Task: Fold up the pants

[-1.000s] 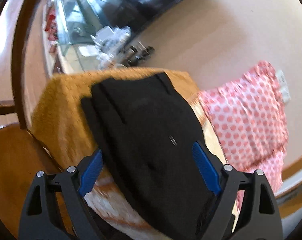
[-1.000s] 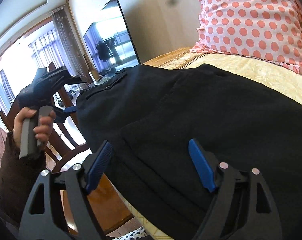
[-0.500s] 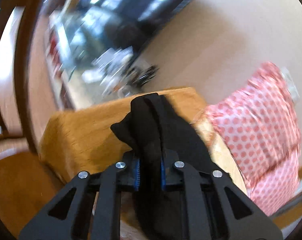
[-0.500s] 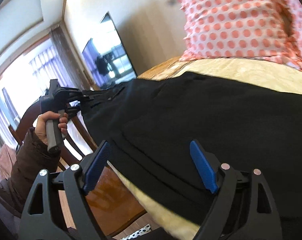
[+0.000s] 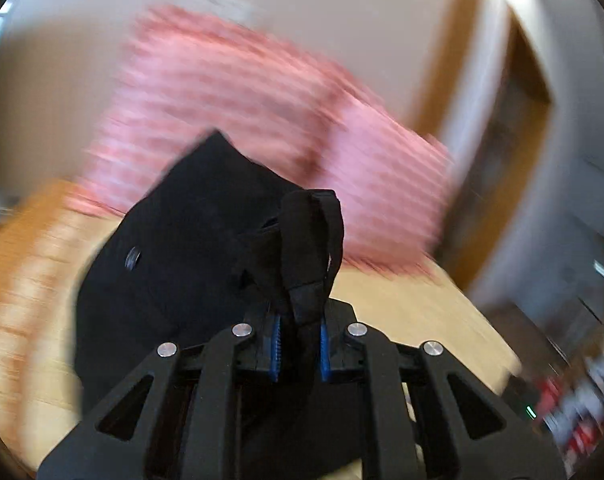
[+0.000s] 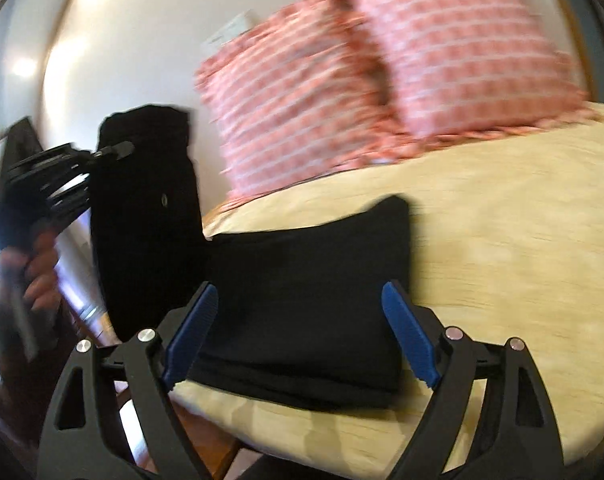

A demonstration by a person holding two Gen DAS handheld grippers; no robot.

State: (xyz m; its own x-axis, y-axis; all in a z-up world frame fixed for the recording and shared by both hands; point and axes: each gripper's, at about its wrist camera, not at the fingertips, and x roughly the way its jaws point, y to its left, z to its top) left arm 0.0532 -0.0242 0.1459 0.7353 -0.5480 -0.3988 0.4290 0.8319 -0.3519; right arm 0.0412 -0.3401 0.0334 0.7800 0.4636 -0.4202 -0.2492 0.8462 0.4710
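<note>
Black pants (image 6: 310, 280) lie on a yellow bedspread (image 6: 502, 264), with one end lifted. My left gripper (image 5: 299, 340) is shut on a bunched edge of the pants (image 5: 205, 232) and holds it up above the bed. It also shows in the right wrist view (image 6: 117, 150), where the raised part of the pants (image 6: 145, 216) hangs upright from it. My right gripper (image 6: 297, 336) is open and empty, just in front of the flat part of the pants. Both views are blurred by motion.
Two pink patterned pillows (image 6: 382, 80) lean against the wall at the head of the bed, also visible in the left wrist view (image 5: 261, 120). A wooden chair or bed frame (image 6: 205, 452) shows below the bed edge. A doorway (image 5: 514, 152) stands at the right.
My left gripper closed on the pants' edge and lifted it, swinging toward the pillows. The pants now stand partly upright. My right gripper stayed open and drew back slightly.
</note>
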